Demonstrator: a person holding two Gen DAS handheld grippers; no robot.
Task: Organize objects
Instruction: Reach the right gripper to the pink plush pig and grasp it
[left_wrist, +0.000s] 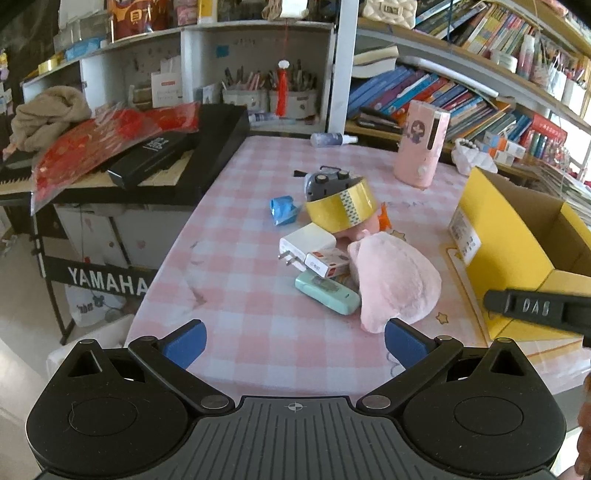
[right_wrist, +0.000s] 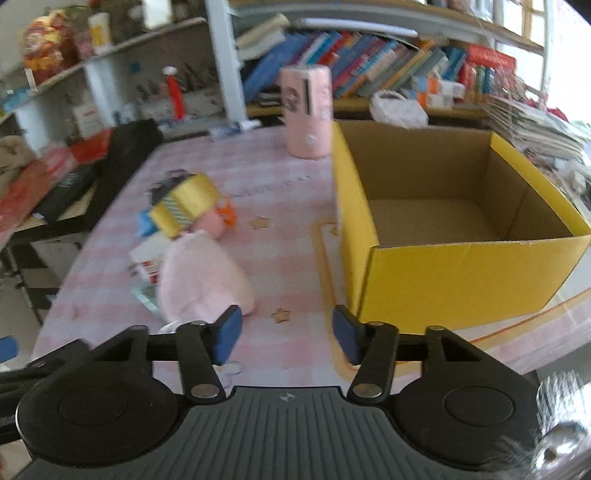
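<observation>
A pile of loose objects lies mid-table: a pink plush toy (left_wrist: 395, 284), a gold tape roll (left_wrist: 341, 208), a white charger plug (left_wrist: 306, 242), a small white-and-red box (left_wrist: 328, 263), a mint green device (left_wrist: 327, 291), a blue wrapper (left_wrist: 282, 209) and a grey gadget (left_wrist: 325, 182). An open yellow cardboard box (right_wrist: 461, 273) stands to the right, with nothing inside. My left gripper (left_wrist: 293, 341) is open, above the near table edge, short of the pile. My right gripper (right_wrist: 286, 338) is open, between the plush toy (right_wrist: 201, 275) and the box.
A pink cylindrical appliance (left_wrist: 421, 144) stands at the far side of the pink checked table (left_wrist: 229, 229). A small spray bottle (left_wrist: 332, 139) lies at the far edge. A Yamaha keyboard (left_wrist: 147, 170) with clutter stands left. Bookshelves (left_wrist: 461, 92) fill the back.
</observation>
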